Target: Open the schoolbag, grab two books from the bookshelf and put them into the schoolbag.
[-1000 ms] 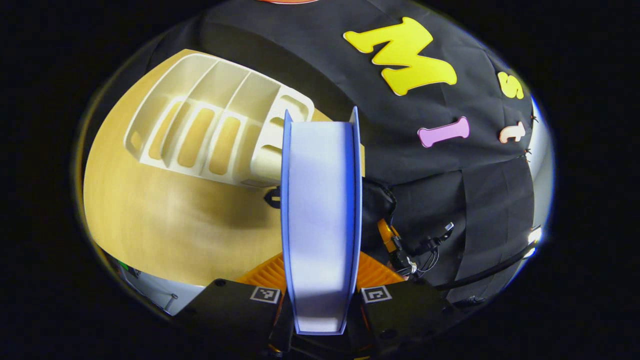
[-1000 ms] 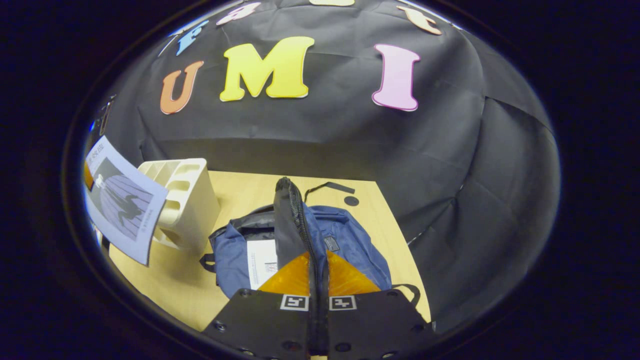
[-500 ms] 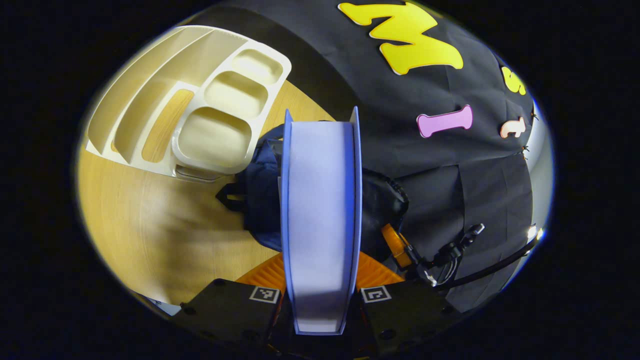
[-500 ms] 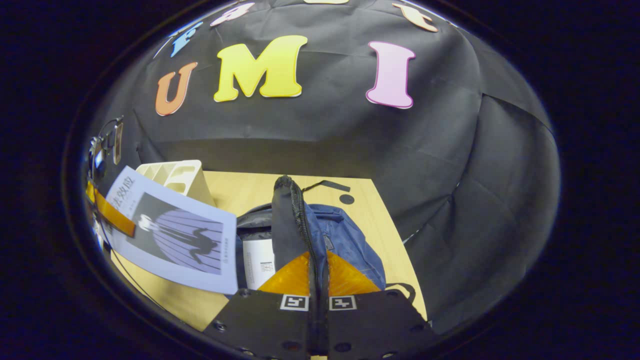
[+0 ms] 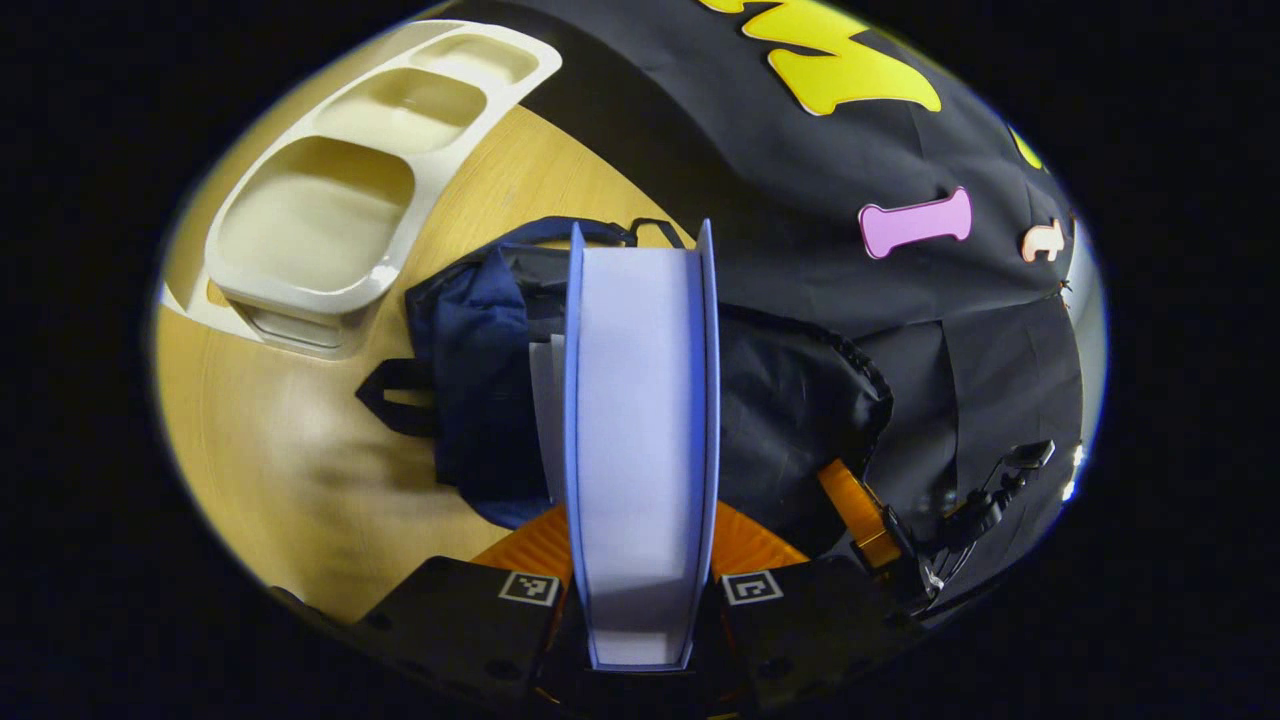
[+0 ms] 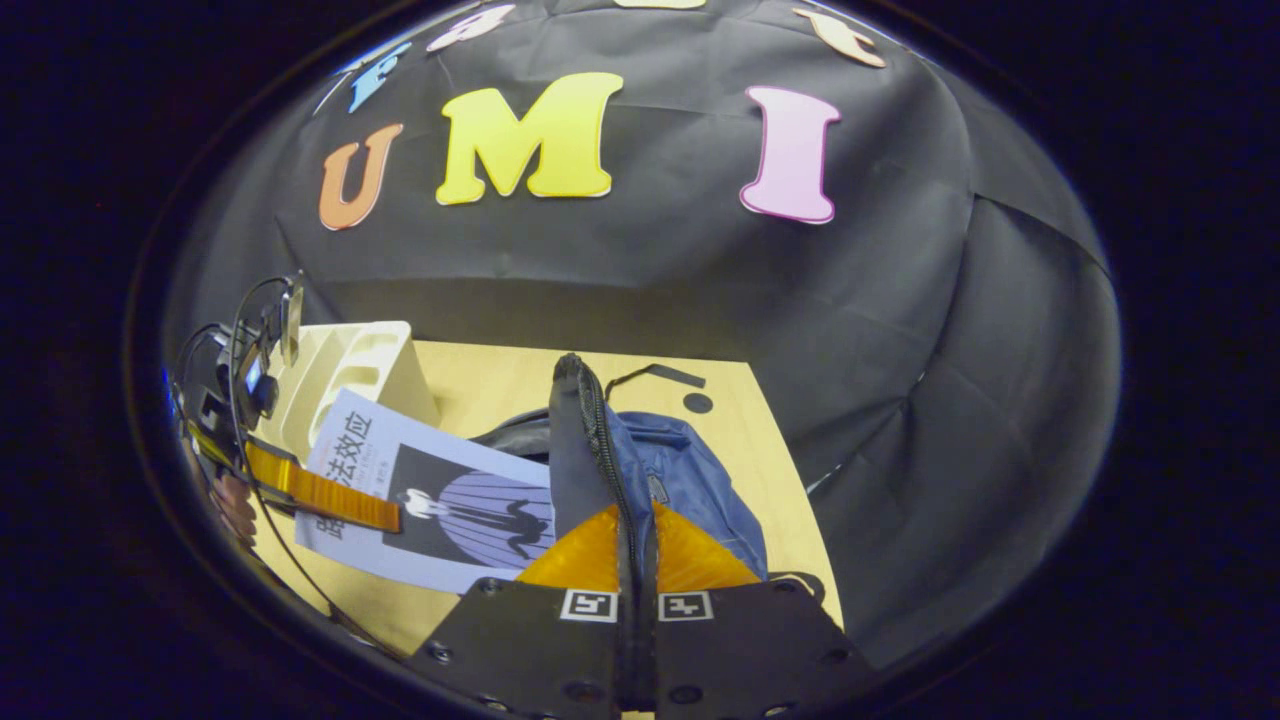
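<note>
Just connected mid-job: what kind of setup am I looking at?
Likely a staged recording booth, not a real room: black cloth wall, a small wooden table with a cream bookshelf and a blue schoolbag.

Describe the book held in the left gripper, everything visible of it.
The book is a thin paperback with a pale lilac-blue cover. In the right gripper view its front shows a dark panel with a striped circle and a figure's silhouette, plus printed characters. The left gripper clamps it by one edge, so that view looks along the pale page edges between the two covers. It hangs tilted over the open mouth of the blue schoolbag, partly over the wooden table.
</note>
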`<action>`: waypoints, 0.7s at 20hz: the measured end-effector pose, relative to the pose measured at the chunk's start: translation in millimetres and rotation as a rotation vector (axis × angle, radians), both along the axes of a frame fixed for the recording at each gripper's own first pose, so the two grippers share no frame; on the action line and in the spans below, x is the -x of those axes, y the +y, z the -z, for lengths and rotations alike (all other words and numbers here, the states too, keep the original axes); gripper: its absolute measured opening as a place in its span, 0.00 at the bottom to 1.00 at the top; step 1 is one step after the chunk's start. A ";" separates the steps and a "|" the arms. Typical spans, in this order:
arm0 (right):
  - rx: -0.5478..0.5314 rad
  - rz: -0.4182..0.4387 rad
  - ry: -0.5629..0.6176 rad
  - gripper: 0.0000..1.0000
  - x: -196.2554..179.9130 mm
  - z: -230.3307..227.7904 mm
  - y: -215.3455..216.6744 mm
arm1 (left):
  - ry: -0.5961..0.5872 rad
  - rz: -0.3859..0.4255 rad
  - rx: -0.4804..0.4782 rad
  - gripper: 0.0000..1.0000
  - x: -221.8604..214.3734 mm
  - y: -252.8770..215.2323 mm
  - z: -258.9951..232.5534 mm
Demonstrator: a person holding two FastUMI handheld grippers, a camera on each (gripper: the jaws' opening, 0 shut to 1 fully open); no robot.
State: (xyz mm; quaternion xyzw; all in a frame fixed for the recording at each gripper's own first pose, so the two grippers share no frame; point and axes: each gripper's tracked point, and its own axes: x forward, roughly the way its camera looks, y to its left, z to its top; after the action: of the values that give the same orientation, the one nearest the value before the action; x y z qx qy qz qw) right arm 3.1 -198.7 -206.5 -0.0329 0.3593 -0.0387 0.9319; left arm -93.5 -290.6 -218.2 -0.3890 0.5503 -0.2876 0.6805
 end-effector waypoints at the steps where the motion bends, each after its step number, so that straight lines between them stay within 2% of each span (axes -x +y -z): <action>1: 0.006 -0.003 -0.002 0.00 -0.7 -1.6 -1.3 | -0.005 -0.004 0.013 0.45 -1.9 -6.6 -0.2; 13: 0.041 -0.066 -0.016 0.02 -10.6 -24.9 14.9 | 0.025 -0.048 0.127 0.45 -18.9 -61.0 11.4; 14: 0.043 -0.070 -0.017 0.00 -11.6 -25.8 17.2 | 0.030 -0.050 0.137 0.45 -20.8 -64.9 13.1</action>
State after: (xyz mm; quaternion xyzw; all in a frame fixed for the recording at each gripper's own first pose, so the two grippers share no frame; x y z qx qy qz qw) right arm 14.7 -181.5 -180.8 -0.0652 0.3490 -0.0140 0.9347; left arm -72.8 -355.5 -231.3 -0.4527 0.5296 -0.3015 0.6510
